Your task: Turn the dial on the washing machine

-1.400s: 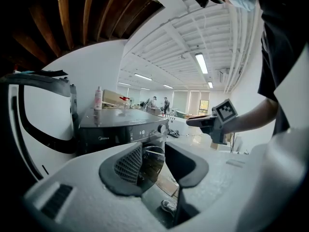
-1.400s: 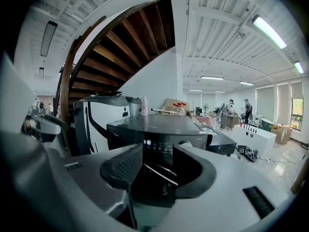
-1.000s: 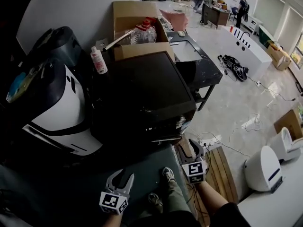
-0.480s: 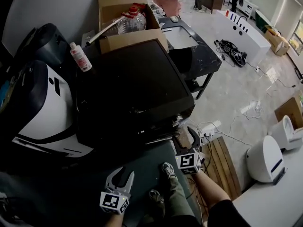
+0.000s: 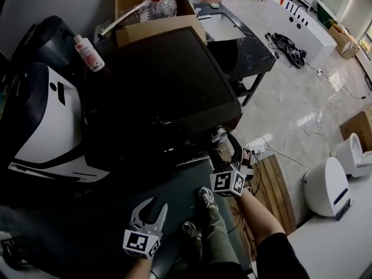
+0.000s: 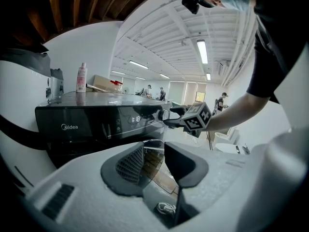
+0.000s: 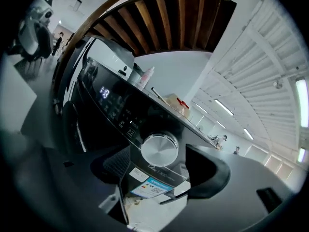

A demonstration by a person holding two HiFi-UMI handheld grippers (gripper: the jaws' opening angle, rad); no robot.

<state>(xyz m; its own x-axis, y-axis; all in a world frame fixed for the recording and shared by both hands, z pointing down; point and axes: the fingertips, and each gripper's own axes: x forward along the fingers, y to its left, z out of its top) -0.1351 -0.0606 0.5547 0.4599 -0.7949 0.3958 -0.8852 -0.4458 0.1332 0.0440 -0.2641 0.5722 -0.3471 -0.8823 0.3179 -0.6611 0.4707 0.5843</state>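
Washing machine: a black front-loader (image 5: 163, 80) in the middle of the scene, its glossy flat top bare over most of its area; the lit control panel faces the near side.
Dial: a round silver knob (image 7: 160, 149) at the right end of that panel, above a sticker on the front.
Right gripper: up at the dial (image 5: 232, 149), jaws opening, one to each side of the knob with a gap between it and both pads; it holds nothing.
Left gripper: low and nearer (image 5: 150, 211), away from the machine, jaws a little apart with nothing between them.
On top, far edge: an open cardboard box (image 5: 145, 10) with a plastic jug in it, and a pink-and-white bottle (image 5: 88, 52) standing at the far left corner.
Left of the machine: a white and black appliance (image 5: 46, 127), close beside it.
Floor: pale and shiny to the right (image 5: 302, 97), with loose cables (image 5: 285, 39); a slatted wooden board (image 5: 270, 190) lies near the right gripper.
Room: large and open, with white units along the right.
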